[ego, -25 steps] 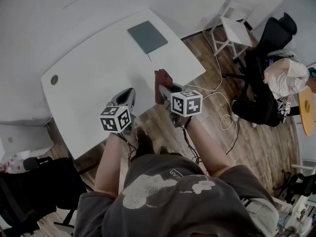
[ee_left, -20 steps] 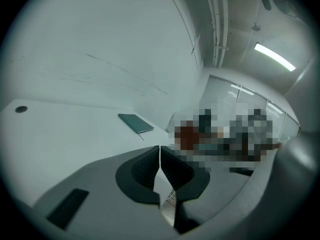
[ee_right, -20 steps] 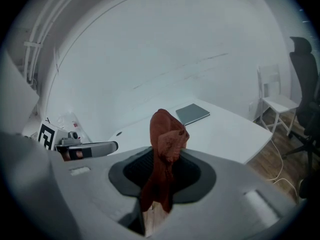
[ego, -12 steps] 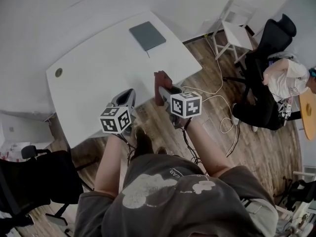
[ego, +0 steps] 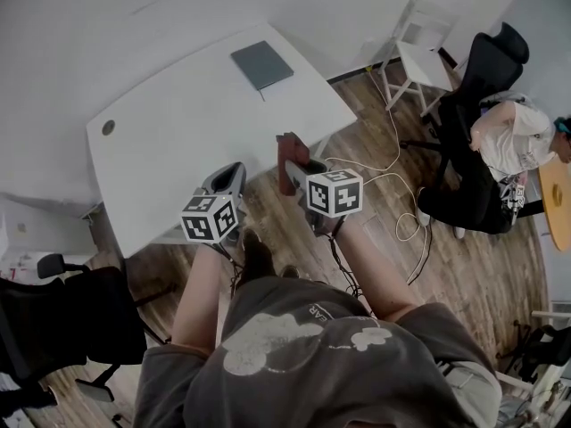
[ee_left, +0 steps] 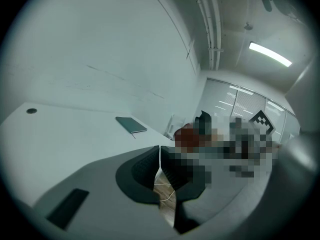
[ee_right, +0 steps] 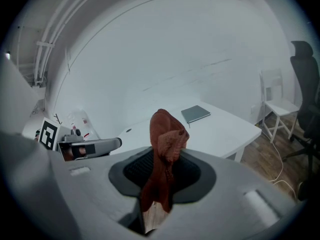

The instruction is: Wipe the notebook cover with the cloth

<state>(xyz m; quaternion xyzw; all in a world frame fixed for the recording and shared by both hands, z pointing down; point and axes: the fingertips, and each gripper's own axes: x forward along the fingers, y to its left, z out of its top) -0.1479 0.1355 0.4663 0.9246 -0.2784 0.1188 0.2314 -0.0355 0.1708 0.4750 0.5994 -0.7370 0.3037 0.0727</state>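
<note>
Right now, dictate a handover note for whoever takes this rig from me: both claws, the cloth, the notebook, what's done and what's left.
Left claw: shut, empty.
Right claw: shut on the red-brown cloth, which hangs bunched between its jaws.
Notebook: closed, flat at the far corner of the white table, apart from both claws.
Done: cloth is in hand.
Left: carry the cloth to the notebook and wipe its cover.

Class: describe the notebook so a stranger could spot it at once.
Start at the white table in the head view's upper left. Near its far corner lies the notebook, flat and closed. It is the table's only dark rectangle; the cable hole is small and round.
</note>
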